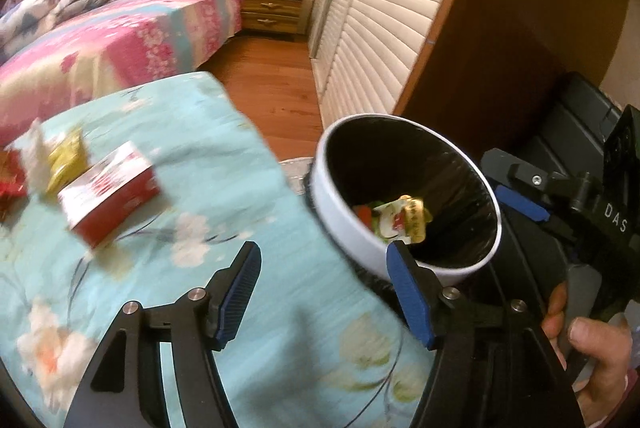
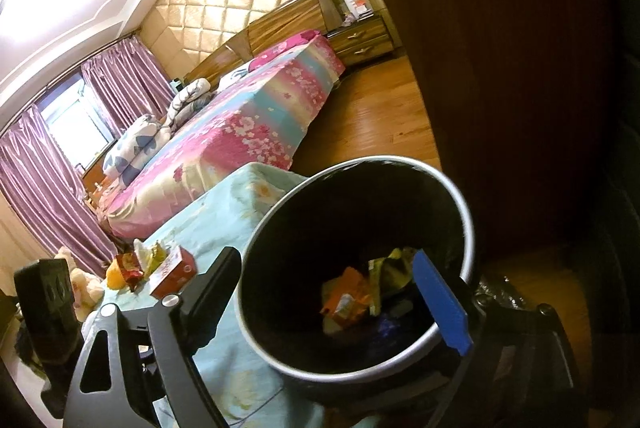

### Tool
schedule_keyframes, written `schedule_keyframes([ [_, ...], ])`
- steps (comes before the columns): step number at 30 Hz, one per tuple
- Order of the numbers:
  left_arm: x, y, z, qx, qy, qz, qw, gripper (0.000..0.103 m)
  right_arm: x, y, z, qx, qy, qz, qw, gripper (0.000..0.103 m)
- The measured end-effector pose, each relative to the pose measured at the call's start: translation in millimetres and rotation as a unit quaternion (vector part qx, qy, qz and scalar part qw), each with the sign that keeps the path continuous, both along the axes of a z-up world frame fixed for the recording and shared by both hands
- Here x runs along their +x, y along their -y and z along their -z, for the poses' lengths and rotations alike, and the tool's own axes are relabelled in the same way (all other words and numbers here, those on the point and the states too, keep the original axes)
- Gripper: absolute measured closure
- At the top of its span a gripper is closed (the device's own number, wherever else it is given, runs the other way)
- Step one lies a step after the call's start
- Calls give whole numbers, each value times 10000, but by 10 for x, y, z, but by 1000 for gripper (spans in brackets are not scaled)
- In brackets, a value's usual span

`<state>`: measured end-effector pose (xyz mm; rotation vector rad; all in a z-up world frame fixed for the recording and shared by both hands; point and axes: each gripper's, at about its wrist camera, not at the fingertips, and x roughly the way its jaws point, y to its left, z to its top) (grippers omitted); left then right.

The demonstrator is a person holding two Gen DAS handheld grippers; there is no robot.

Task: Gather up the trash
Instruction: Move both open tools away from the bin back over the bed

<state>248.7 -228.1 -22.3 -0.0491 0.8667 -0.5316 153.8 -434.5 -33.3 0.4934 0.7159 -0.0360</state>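
Two claws: left claw (image 1: 322, 298) and right claw (image 2: 344, 302) both stand with jaws apart and nothing between the pads; no trash is held by either.
Left claw position: over the near edge of the blue floral surface (image 1: 240, 308), its right finger overlapping the bin rim in the left wrist view.
Right claw position: directly over the mouth of the trash bin (image 2: 356, 268), one finger on each side of the opening as seen by the right wrist camera.
Holding hand: a person's hand (image 1: 592, 352) grips the right tool at the frame edge; only fingers show.
Work done: several wrappers (image 1: 400, 218) already lie at the bottom of the bin, among them an orange packet (image 2: 346, 298) and a yellow-green one.
Work left: judged about halfway; a red-and-white box (image 1: 112, 190), a yellow wrapper (image 1: 66, 158), a red wrapper (image 1: 10, 178) and a crumpled white tissue (image 1: 38, 156) remain on the surface, well apart from the bin.
Next requirement: a claw must travel back across the surface to that pile.
Hard to make out: the pile is motion-blurred, so piece count and print are unreadable.
Hidden: the bin's base and lower wall; the black liner darkens the interior.
Far field: a bed (image 2: 256, 116) and a nightstand (image 1: 272, 12); no trash is discernible there.
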Motion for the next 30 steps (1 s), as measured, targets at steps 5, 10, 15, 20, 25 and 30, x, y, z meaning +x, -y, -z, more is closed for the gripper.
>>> schedule_keyframes([
  [5, -117, -325, -21, -40, 31, -280, 9996, 38, 38, -230, -28, -34, 3, -198, 9998, 11],
  [10, -270, -692, -24, -56, 38, -597, 9982, 38, 76, -485, -33, -83, 29, -485, 9988, 11],
  [15, -401, -1049, 14, -50, -32, -932, 9956, 38, 135, -841, -7, -179, 30, -952, 9953, 11],
  [20, -504, -1372, 33, -33, -97, -1264, 9919, 38, 193, -1158, 34, -236, -24, -1356, 9905, 10],
  [25, -591, -1748, 56, 0, -129, -1652, 9862, 38, 267, -1468, 95, -300, -78, -1699, 9850, 8],
  [30, -650, -2114, 67, 63, -167, -2030, 9790, 38, 362, -1727, 207, -344, -195, -2000, 9790, 8],
])
